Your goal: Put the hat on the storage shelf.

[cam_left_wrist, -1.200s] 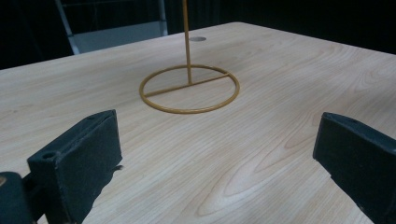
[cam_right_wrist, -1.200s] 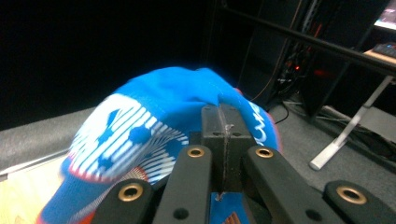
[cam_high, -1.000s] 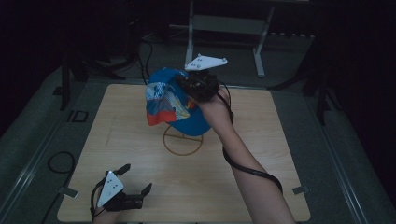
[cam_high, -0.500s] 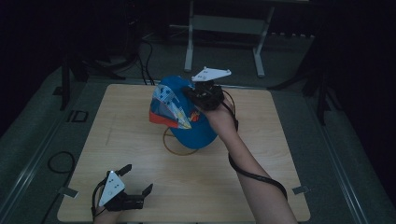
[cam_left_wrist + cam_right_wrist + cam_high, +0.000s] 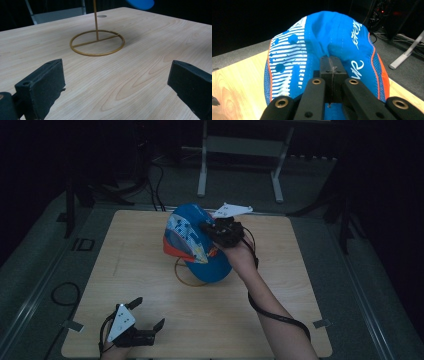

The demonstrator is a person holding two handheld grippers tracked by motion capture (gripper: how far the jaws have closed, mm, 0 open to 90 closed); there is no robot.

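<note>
Right hand-held gripper (image 5: 212, 229) clamped on a pinch of cloth at the crown of the blue cap (image 5: 192, 242); in the right gripper view its jaws meet flat with the fabric bunched between them. Cap hangs off the jaw tips, clear of the tabletop (image 5: 150, 270), brim end dropping toward the person.

Brass stand (image 5: 97, 42): ring base flat on the tabletop, thin rod rising straight from its cross bar. In the high view part of the ring peeks out just below the cap's near-left edge, so the stand sits under the cap and slightly toward the person from the right hand-held gripper. The rod's top is hidden by the cap; cannot tell whether the cap already rests on it.

Long axis that matters is the vertical rod. My read: the cap's hollow must come down centred over it.

Left hand-held gripper (image 5: 146, 314) wide open, empty, low by the near-left corner of the tabletop, well apart from the stand. Right hand clearly nearer.
</note>
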